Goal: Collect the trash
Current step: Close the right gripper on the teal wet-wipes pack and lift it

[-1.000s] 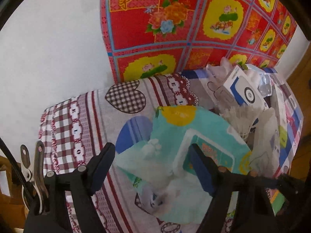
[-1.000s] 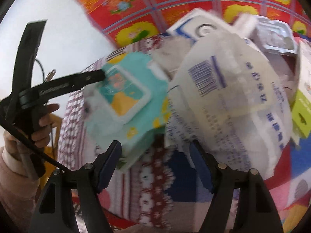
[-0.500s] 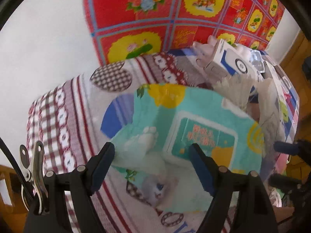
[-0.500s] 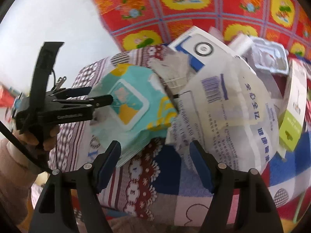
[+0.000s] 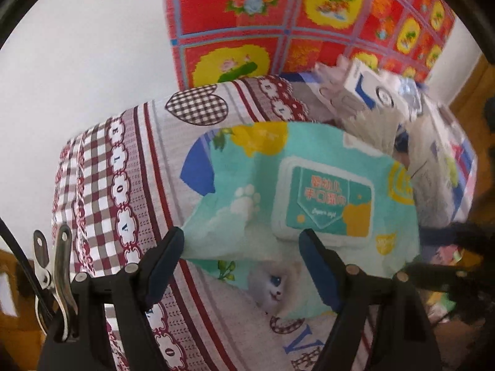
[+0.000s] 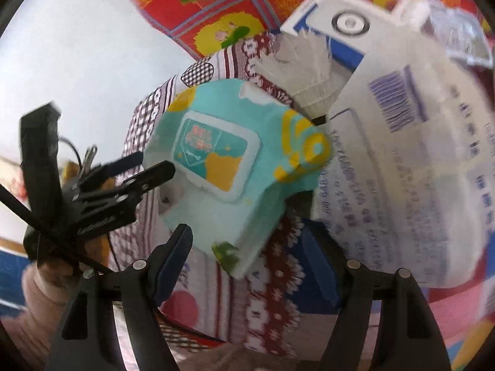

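Note:
A teal wet-wipe pack (image 5: 297, 191) with a white flip lid lies on the patterned cloth of the table; it also shows in the right wrist view (image 6: 235, 157). My left gripper (image 5: 241, 266) is open, its fingers straddling the pack's near edge; it shows from outside in the right wrist view (image 6: 145, 167), at the pack's left edge. My right gripper (image 6: 247, 253) is open, just below the pack's lower corner. A large white printed bag (image 6: 411, 167), a white and blue box (image 6: 337, 27) and crumpled paper (image 6: 306, 71) lie to the right.
The table (image 5: 123, 185) has a checked and striped cloth and ends near the white wall on the left. A red flowered cloth (image 5: 278, 15) hangs behind. More packaging (image 5: 433, 142) crowds the table's right side. A clear plastic tray (image 6: 458, 31) lies at the far right.
Both grippers have moved closer to the wipe pack, which now looks larger in both views. The left gripper's fingers now reach the pack's edge. Both stay open.

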`<state>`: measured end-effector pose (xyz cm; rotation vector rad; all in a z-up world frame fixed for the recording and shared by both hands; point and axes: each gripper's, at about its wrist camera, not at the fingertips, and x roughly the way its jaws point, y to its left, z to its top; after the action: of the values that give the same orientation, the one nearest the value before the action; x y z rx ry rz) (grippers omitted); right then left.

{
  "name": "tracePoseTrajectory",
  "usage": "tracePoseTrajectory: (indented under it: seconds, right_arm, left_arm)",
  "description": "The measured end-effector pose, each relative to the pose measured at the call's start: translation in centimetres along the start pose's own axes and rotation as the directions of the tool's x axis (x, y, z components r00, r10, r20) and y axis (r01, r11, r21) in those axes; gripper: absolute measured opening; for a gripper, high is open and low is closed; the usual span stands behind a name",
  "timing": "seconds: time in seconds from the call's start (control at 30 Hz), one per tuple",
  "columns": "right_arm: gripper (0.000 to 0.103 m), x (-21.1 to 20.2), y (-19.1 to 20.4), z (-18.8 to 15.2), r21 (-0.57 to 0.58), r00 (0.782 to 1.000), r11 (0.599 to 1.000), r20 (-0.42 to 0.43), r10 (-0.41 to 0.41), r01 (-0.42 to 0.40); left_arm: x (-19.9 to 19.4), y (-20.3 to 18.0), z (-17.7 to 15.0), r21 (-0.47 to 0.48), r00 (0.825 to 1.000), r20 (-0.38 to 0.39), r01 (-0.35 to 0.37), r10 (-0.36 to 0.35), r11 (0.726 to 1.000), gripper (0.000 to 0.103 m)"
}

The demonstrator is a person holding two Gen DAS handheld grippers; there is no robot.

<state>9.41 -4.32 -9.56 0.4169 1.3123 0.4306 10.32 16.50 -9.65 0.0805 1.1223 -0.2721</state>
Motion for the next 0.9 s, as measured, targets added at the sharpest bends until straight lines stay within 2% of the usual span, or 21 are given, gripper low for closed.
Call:
tracePoseTrajectory:
  seconds: [0.1, 0.2, 0.33, 0.43, 0.57, 0.73, 0.9]
  right_arm:
    - [0.075, 0.7, 0.2, 0.7, -0.002, 0.999, 0.999, 0.013, -0.04, 0.04]
    - [0.075, 1.0, -0.1, 1.2, 0.032, 1.0, 0.999, 0.011, -0.025, 0.024]
    - [0.075, 1.4, -0.2, 1.5, 0.043, 0.999, 0.999, 0.001, -0.033, 0.033]
    - [0.075, 2.5, -0.5, 1.9, 0.053, 0.999, 0.998, -0.013, -0.044, 0.045]
    - [0.074, 2.4, -0.6, 2.2, 0.042, 0.999, 0.998, -0.001, -0.046, 0.046]
    - [0.075, 2.3, -0.5, 1.7, 0.003, 0.998, 0.998, 0.002, -0.061, 0.061]
    - [0.075, 2.7, 0.0, 1.6, -0.015, 0.998, 0.997, 0.007, -0.07, 0.07]
  left_arm:
    - [-0.5, 1.3, 0.3, -0.048, 0.999, 0.007, 0.033, -0.033, 0.998, 0.081]
    - [-0.7, 2.3, 1.2, -0.075, 0.999, 0.02, 0.029, -0.028, 0.997, 0.081]
    - [0.5, 2.3, 2.4, -0.044, 1.0, 0.0, 0.011, -0.011, 0.999, 0.081]
    - [1.9, 2.2, 2.8, -0.038, 0.997, -0.04, 0.057, -0.058, 0.998, 0.081]
    - [2.7, 2.0, 2.7, -0.038, 0.996, -0.04, 0.08, -0.082, 0.996, 0.081]
    - [4.1, 2.3, 2.2, -0.11, 0.989, -0.072, 0.117, -0.126, 0.987, 0.082]
    - [4.1, 0.9, 1.9, -0.039, 0.995, -0.071, 0.068, -0.07, 0.997, 0.082]
